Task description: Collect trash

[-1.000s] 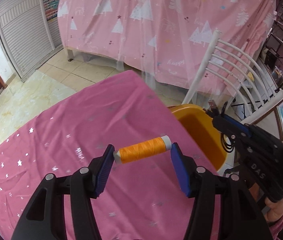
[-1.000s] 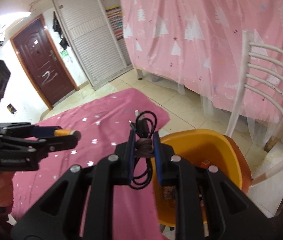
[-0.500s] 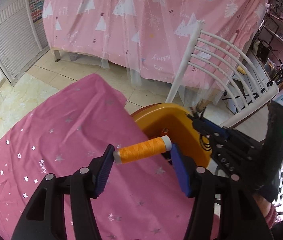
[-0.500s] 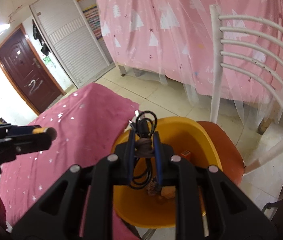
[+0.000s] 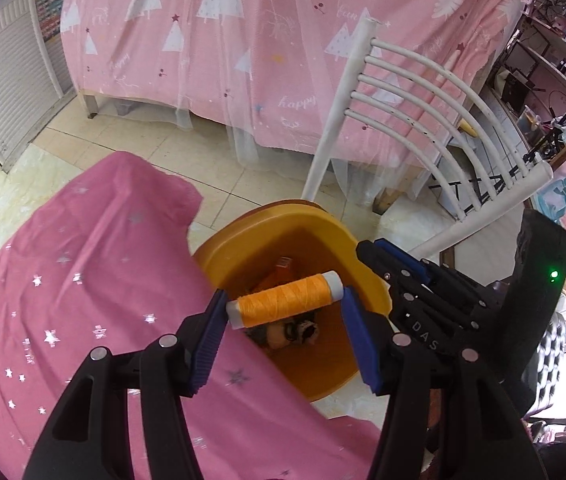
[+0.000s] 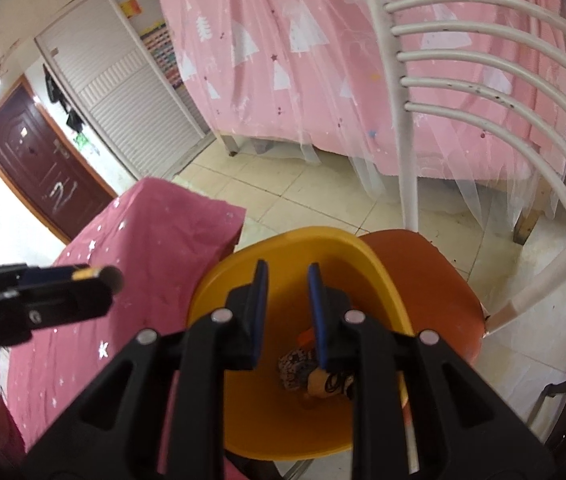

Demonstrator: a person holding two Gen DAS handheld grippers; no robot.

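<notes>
**Left claw carrying the thread spool over the bin; right claw empty above it.**

Reading from your left: the pink cloth (image 5: 83, 280) lies bare of rubbish where it shows. The left gripper (image 5: 283, 300) pinches the orange thread spool (image 5: 287, 306) end to end between its blue pads. That grip keeps the spool crosswise and stops it rolling. The spool hangs above the mouth of the yellow bin (image 5: 219, 248), clear of the rim, so I judge a release here would land it inside. The bin stands on the orange chair seat (image 6: 423, 280), just beside the cloth's edge, which keeps your carry short. Further right, the right gripper (image 6: 285, 276) points down into the bin. Its jaws have just been opening; they stand a narrow gap apart with nothing between them. Scraps (image 6: 315, 372) lie on the bin floor beneath it.
</notes>
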